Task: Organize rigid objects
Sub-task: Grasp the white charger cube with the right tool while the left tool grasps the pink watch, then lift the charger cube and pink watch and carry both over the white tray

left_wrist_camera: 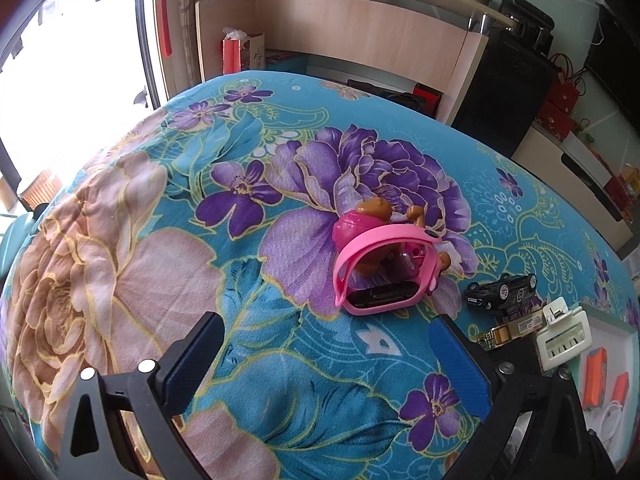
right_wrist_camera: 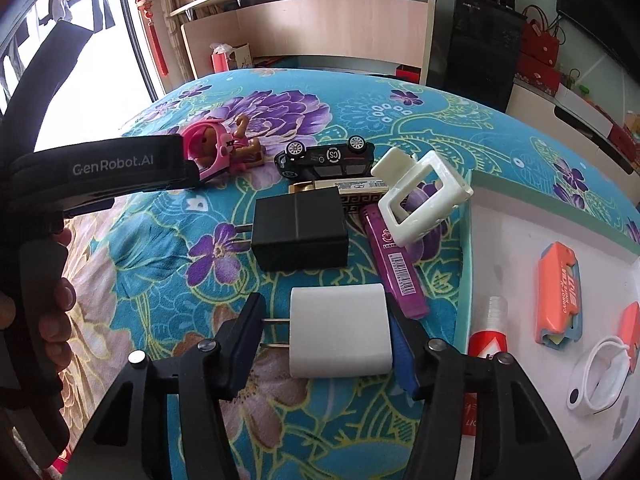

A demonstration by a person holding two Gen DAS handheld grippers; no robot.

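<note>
My left gripper [left_wrist_camera: 324,352] is open and empty above the floral cloth, just short of a pink watch [left_wrist_camera: 384,272] that lies over a pink and brown toy figure [left_wrist_camera: 372,220]. My right gripper [right_wrist_camera: 326,336] is shut on a white plug adapter [right_wrist_camera: 340,330], its prongs pointing at the left finger. Ahead of it lie a black plug adapter [right_wrist_camera: 300,234], a purple lighter [right_wrist_camera: 394,264], a cream plastic clip [right_wrist_camera: 424,192], an overturned black toy car [right_wrist_camera: 324,158] and a gold-trimmed box [right_wrist_camera: 352,192]. The car [left_wrist_camera: 500,292] and clip [left_wrist_camera: 564,336] also show in the left wrist view.
A white tray [right_wrist_camera: 520,240] at the right holds orange cases [right_wrist_camera: 558,292], a coiled white cable [right_wrist_camera: 600,376] and a red and white tube [right_wrist_camera: 488,340]. The left gripper's body [right_wrist_camera: 100,176] crosses the left side of the right wrist view. A wooden desk [left_wrist_camera: 340,28] stands behind.
</note>
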